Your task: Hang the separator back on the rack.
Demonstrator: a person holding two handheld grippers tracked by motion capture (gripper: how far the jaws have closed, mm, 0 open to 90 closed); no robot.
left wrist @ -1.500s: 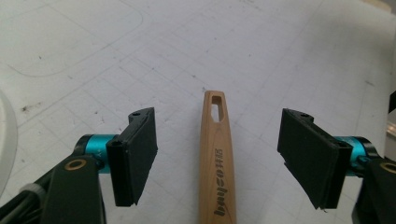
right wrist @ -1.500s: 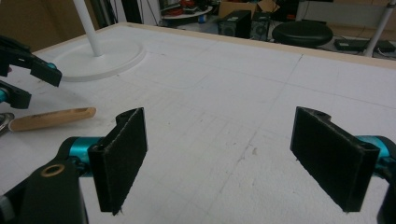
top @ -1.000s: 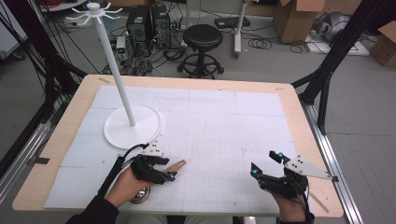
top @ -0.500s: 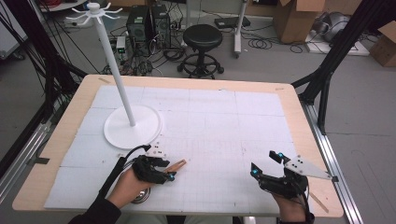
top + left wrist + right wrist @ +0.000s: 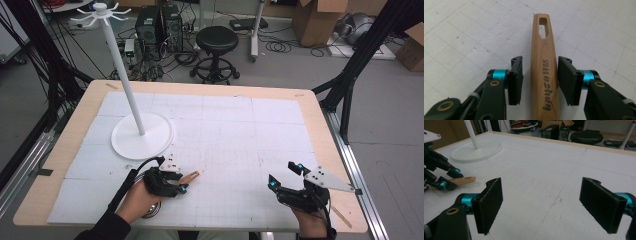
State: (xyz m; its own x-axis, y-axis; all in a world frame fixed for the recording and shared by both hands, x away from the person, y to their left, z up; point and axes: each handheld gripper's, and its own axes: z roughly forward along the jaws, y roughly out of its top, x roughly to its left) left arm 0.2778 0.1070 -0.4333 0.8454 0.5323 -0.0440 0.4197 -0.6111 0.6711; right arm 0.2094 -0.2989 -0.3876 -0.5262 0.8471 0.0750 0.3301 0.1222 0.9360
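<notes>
A wooden handle [image 5: 544,82] with a slot near its far end lies flat on the white mat. My left gripper [image 5: 540,60] straddles it, and its jaws have just been closing around it. A narrow gap still shows at the left pad and the right pad sits almost against the wood, so the gripper is open. In the high view the left gripper [image 5: 172,184] is at the front left with the handle tip [image 5: 192,176] poking out past it. A metal part [image 5: 150,210] shows under the hand. My right gripper [image 5: 283,175] rests at the front right, wide open [image 5: 551,205] and with nothing between its pads.
A white stand [image 5: 141,135] with a round base, a tall pole and hooks on top rises at the left middle of the table. The wooden table rim [image 5: 340,150] frames the white gridded mat. A stool and boxes stand on the floor beyond.
</notes>
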